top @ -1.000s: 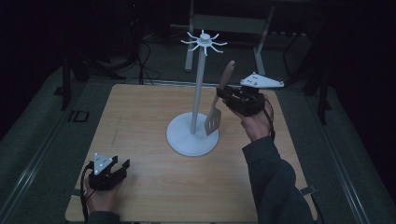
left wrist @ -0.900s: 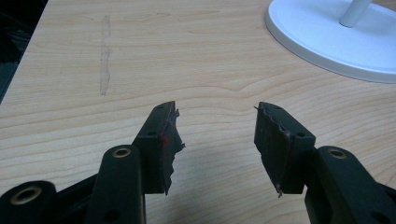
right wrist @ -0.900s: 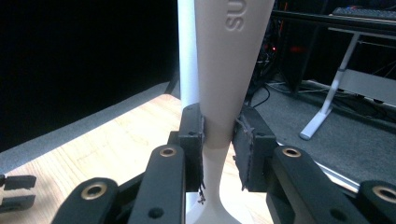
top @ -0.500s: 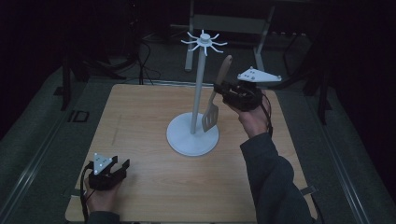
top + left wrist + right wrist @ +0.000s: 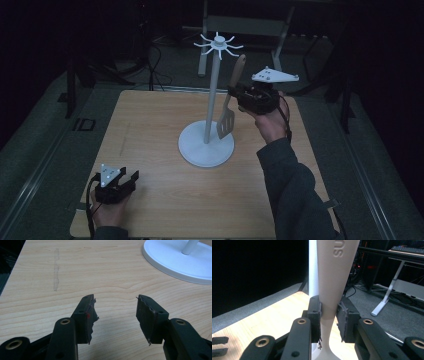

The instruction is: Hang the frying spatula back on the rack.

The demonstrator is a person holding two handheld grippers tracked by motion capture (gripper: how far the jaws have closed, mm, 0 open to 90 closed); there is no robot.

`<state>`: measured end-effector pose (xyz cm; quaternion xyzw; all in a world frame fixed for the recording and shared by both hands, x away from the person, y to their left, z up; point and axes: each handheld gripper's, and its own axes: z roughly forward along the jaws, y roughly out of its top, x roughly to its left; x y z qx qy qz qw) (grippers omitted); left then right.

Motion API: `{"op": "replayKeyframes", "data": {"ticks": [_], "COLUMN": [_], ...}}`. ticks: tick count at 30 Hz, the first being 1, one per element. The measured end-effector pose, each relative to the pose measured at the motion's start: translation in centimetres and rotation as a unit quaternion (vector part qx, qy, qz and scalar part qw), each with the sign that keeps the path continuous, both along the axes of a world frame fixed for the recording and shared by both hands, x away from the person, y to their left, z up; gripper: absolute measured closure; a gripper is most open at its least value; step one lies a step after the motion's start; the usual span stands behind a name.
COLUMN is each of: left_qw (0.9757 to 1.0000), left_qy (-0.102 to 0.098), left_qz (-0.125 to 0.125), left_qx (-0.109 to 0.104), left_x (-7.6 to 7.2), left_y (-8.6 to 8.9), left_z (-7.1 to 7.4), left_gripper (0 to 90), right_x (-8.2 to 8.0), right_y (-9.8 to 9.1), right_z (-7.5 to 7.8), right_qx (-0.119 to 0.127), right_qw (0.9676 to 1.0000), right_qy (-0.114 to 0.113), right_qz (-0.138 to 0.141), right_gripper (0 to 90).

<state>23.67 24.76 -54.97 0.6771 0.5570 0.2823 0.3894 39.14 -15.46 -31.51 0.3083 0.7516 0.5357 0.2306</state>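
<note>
We have lifted the spatula (image 5: 229,102) higher and closer to the white stand (image 5: 207,145) than it was a second ago; its slotted blade now hangs just beside the pole, over the round base, with the handle tip up near the hooks (image 5: 218,45) at the top. Our right gripper (image 5: 329,315) has its fingers closed tight on the spatula's narrow neck. We judge that hanging it on a hook comes next, so the handle end must rise further. Our left gripper (image 5: 115,315) rests on the worktop (image 5: 150,130), fingers spread wide with nothing between them.
</note>
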Motion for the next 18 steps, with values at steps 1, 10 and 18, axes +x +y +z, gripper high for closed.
{"op": "replayKeyframes", "data": {"ticks": [1, 10, 18], "left_qw": [1.0, 1.0, 1.0], "left_qy": [0.0, 0.0, 0.0], "left_qz": [0.0, -0.001, 0.0], "left_qx": [0.0, 0.0, 0.0], "left_x": [0.01, 0.01, 0.03], "left_y": [-0.01, -0.01, 0.0], "left_z": [-0.01, -0.01, -0.01], "left_gripper": [49.1, 49.1, 49.1], "right_x": [0.01, 0.18, 0.47], "right_y": [0.03, 0.43, 0.66], "right_z": [0.07, 0.49, 0.69], "right_qx": [0.0, -0.006, -0.009], "right_qw": [1.0, 1.0, 0.9999], "right_qy": [0.002, 0.002, 0.005], "right_qz": [0.0, 0.003, 0.001], "right_gripper": [74.0, 74.0, 74.0]}}
